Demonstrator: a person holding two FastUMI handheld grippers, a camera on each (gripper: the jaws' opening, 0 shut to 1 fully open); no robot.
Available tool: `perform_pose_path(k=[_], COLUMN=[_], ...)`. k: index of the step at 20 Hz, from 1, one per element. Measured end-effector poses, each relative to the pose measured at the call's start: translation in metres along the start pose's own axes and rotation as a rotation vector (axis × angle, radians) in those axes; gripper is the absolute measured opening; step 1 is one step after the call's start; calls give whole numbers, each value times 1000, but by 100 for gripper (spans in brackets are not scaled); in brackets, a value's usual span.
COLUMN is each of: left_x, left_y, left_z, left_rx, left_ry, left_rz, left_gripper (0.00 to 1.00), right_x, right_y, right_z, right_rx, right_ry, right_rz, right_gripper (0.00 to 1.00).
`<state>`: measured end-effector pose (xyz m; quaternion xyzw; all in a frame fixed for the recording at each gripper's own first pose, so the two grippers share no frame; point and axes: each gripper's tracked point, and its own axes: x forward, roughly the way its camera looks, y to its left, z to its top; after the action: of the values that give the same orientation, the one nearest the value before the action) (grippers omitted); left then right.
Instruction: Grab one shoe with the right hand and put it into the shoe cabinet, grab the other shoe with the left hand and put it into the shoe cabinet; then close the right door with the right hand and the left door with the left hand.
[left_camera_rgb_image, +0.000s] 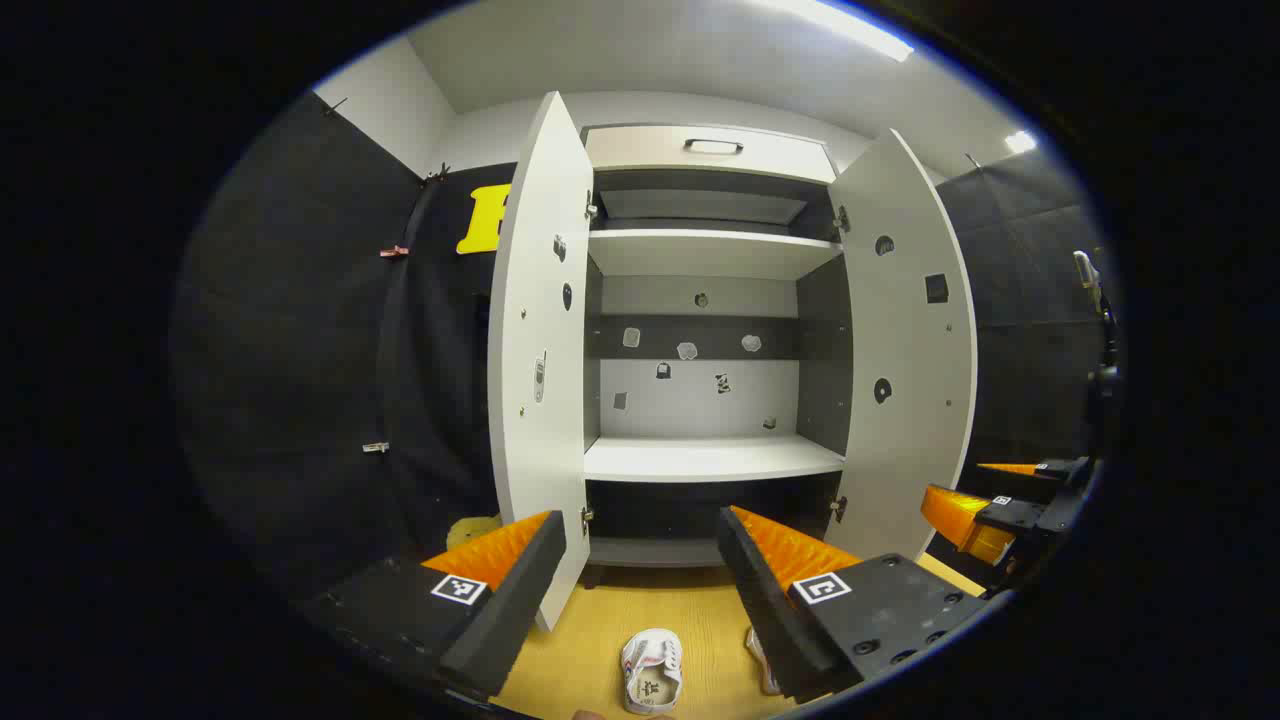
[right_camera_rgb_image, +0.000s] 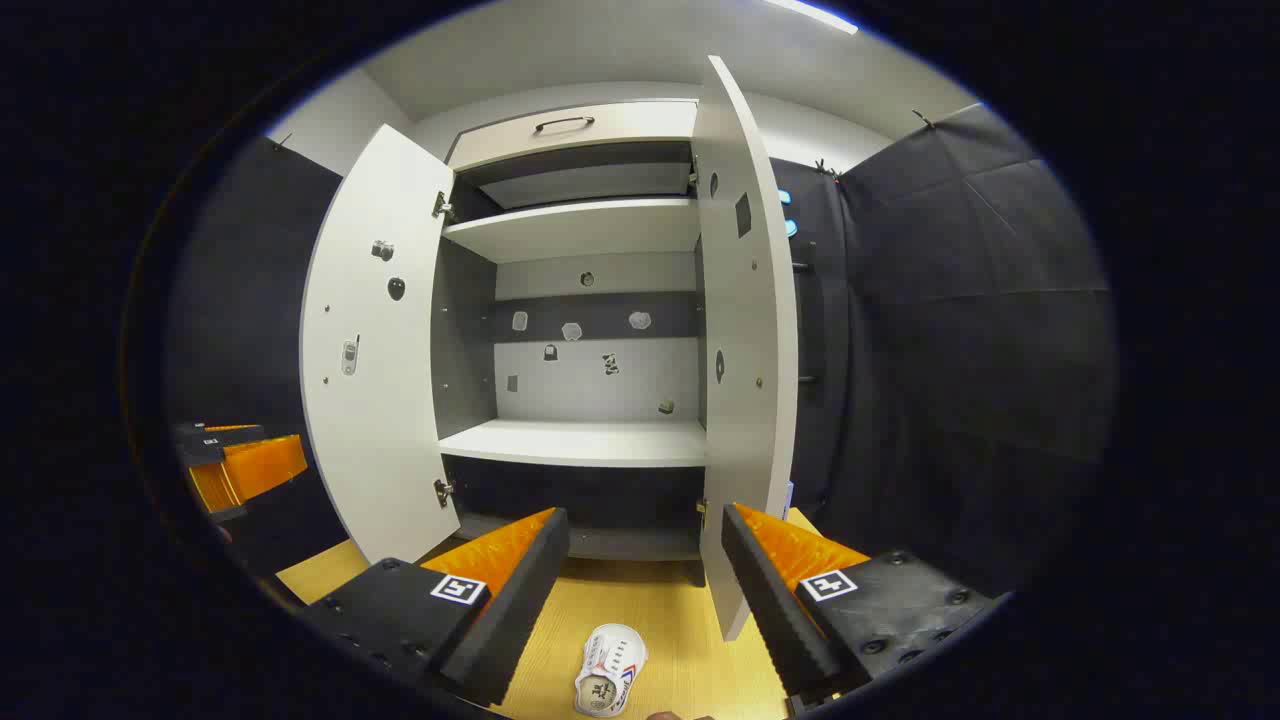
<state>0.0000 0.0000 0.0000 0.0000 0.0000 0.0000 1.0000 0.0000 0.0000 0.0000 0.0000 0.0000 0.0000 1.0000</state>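
Observation:
The white shoe cabinet (left_camera_rgb_image: 710, 458) stands ahead with its left door (left_camera_rgb_image: 535, 370) and right door (left_camera_rgb_image: 905, 350) swung wide, shelves bare. On the wooden floor below lies a white shoe (left_camera_rgb_image: 650, 672), and a second shoe (left_camera_rgb_image: 760, 655) peeks out beside my left gripper's finger. My left gripper (left_camera_rgb_image: 640, 520) hangs open above them, holding nothing. In the right gripper view the same cabinet (right_camera_rgb_image: 580, 442) faces me, one white shoe (right_camera_rgb_image: 608, 682) lies on the floor, and my right gripper (right_camera_rgb_image: 645, 515) is open and empty above it.
Black cloth walls close in on both sides. The right gripper (left_camera_rgb_image: 985, 515) appears at the right of the left gripper view, and the left gripper (right_camera_rgb_image: 240, 465) at the left of the right gripper view. A drawer with a handle (left_camera_rgb_image: 712, 147) tops the cabinet.

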Motion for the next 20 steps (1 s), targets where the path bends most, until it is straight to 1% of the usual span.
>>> perform_pose_path(k=[2, 5, 7, 10, 13, 16, 18, 20], left_x=[7, 17, 21, 26, 36, 45, 49, 52], left_y=[-2, -7, -9, -13, -21, -27, -24, -16], left_z=[-9, -18, -21, -21, -19, -15, -16, -20], left_rx=[7, -29, -34, 25, 65, 67, 64, 63], left_ry=[32, 72, 89, 85, 71, 52, 47, 51], left_rz=[27, 68, 86, 76, 35, -29, -59, -72], left_gripper=[95, 95, 95, 95, 95, 95, 95, 95], right_x=[6, 9, 11, 14, 21, 28, 30, 28], right_y=[-3, -10, -15, -19, -14, -4, 1, 7], right_z=[-11, -32, -41, -43, -41, -36, -34, -37], right_rx=[-4, 6, 13, 7, -17, -16, -21, -27], right_ry=[15, 63, 87, 91, 81, 84, 75, 91], right_rz=[18, 49, 56, 54, 43, 20, -1, -17], right_gripper=[98, 98, 98, 98, 98, 98, 98, 98])
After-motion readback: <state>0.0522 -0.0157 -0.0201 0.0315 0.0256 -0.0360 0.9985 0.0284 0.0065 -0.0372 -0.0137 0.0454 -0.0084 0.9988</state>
